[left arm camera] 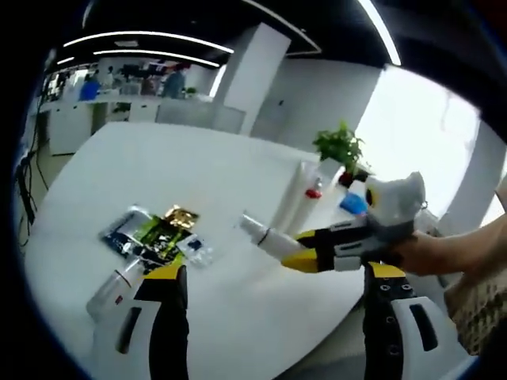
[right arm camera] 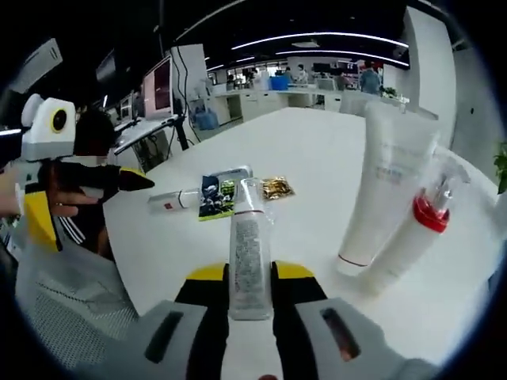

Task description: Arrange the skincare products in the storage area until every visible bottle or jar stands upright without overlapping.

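My right gripper (right arm camera: pixel 249 275) is shut on a slim clear bottle (right arm camera: pixel 249 245) with a white cap, held above the white table (right arm camera: pixel 317 150); it also comes in from the right of the left gripper view (left arm camera: pixel 299 249), gripping that bottle (left arm camera: pixel 265 237). My left gripper (left arm camera: pixel 277 273) stands open with nothing between its jaws, near the table's edge. A small white tube (left arm camera: pixel 111 291) (right arm camera: pixel 176 199) lies flat by a pile of sachets (left arm camera: pixel 154 233) (right arm camera: pixel 218 196). A tall white tube (right arm camera: pixel 388 178) (left arm camera: pixel 295 194) and a red-collared pump bottle (right arm camera: pixel 416 233) (left arm camera: pixel 314 190) stand upright together.
A gold sachet (right arm camera: pixel 277 188) lies beside the pile. A potted plant (left arm camera: pixel 341 146) and a blue item (left arm camera: pixel 354 204) sit at the table's far side. A person's hand (left arm camera: pixel 424 253) holds the right gripper. Desks, monitors (right arm camera: pixel 158 87) and people fill the background.
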